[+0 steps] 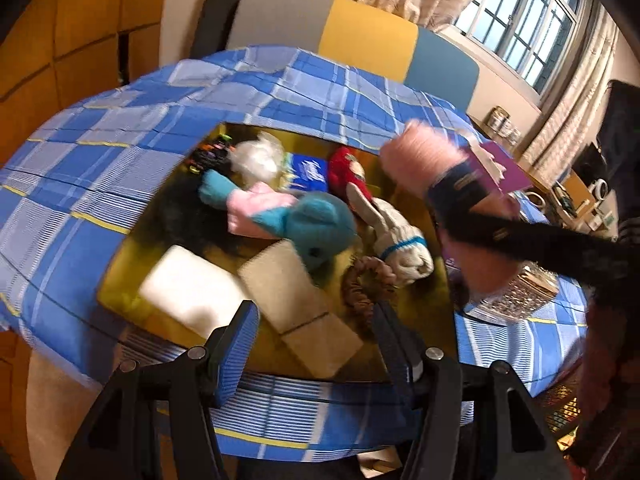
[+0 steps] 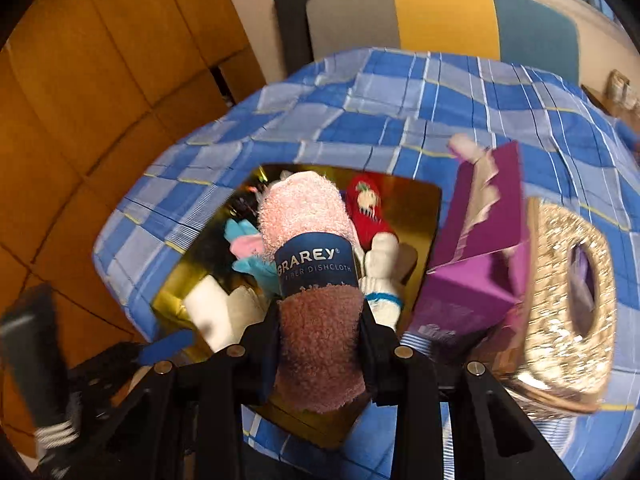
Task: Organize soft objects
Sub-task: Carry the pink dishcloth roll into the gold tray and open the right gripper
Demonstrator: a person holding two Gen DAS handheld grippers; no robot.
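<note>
A gold tray (image 1: 120, 280) lies on the blue checked cloth and holds several soft things. Among them are a teal and pink plush sock (image 1: 316, 220), a white sponge (image 1: 188, 284), a beige sponge (image 1: 280, 280), a brown scrunchie (image 1: 360, 280), a white glove (image 1: 400, 240) and a red slipper sock (image 1: 348, 168). My left gripper (image 1: 314, 316) hangs open over the tray's near edge, nothing between its blue pads. My right gripper (image 2: 320, 316) is shut on a rolled pink dishcloth (image 2: 308, 208) with a navy label, held above the tray (image 2: 424, 208). The left wrist view shows that dishcloth (image 1: 420, 156) at the tray's right side.
A purple box (image 2: 476, 272) and a glittery gold tissue box (image 2: 560, 292) stand just right of the tray. A black furry item (image 1: 188, 212) and a blue packet (image 1: 308, 172) also lie in the tray. A chair back (image 1: 360, 28) rises behind the table.
</note>
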